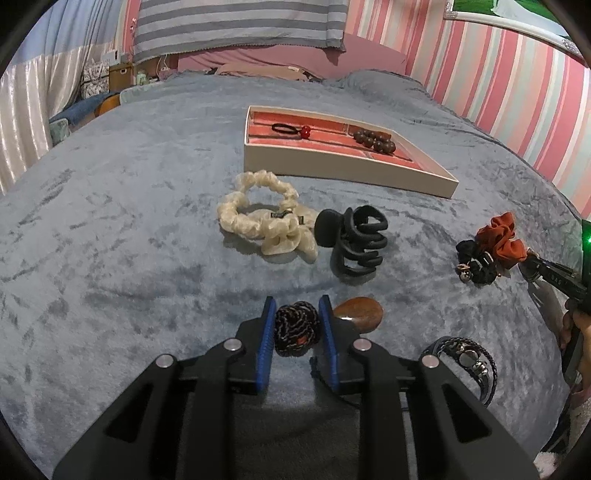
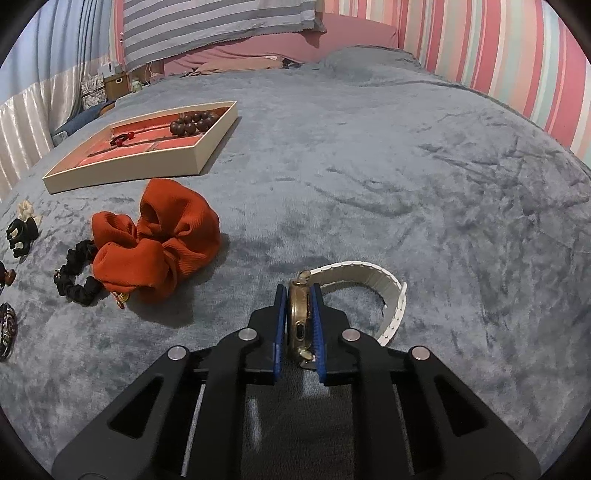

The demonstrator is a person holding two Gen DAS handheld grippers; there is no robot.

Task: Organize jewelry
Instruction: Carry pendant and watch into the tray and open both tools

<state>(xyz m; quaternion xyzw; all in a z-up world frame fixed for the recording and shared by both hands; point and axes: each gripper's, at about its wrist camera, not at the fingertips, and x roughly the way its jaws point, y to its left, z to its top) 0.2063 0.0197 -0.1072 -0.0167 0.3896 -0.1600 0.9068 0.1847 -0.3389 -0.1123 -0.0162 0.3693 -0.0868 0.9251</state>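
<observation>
We hold two things at this moment, one in each gripper, and both must travel to the same place: the jewelry tray [image 1: 343, 168], which lies on the bed [image 1: 129, 221] far from both grippers.

On the left, the left gripper [image 1: 297, 314] is closed on a dark braided hair tie [image 1: 295, 328]; its blue pads press on both sides of it. From here the tray lies straight ahead and a little to the right, with its long side across our view. Between the gripper and the tray lie a cream scrunchie [image 1: 255, 218] and a black claw clip [image 1: 354, 243], touching or almost touching each other, so we judge that the tie should first go up and pass over them. A brown polished stone [image 1: 360, 312] lies just beside the right finger, and a dark braided bracelet [image 1: 465, 362] lies near, at the right.

On the right, the right gripper [image 2: 298, 295] is closed on a brass-coloured watch [image 2: 297, 314], which stands on its edge between the pads; the white strap [image 2: 369, 280] curves away to the right and rests on the bed. From this gripper the tray [image 2: 122, 170] lies far to the left, behind an orange scrunchie [image 2: 159, 243] and a small black scrunchie [image 2: 75, 277]. We think the left hand is the nearer one.

In the tray already lie a black hair elastic with a red bead [image 1: 291, 129] and a brown bead bracelet [image 1: 373, 140].

The surface is a soft blue-grey plush blanket. Behind it are pink striped walls [image 2: 498, 55] and a hanging grey striped cloth [image 1: 236, 26].
</observation>
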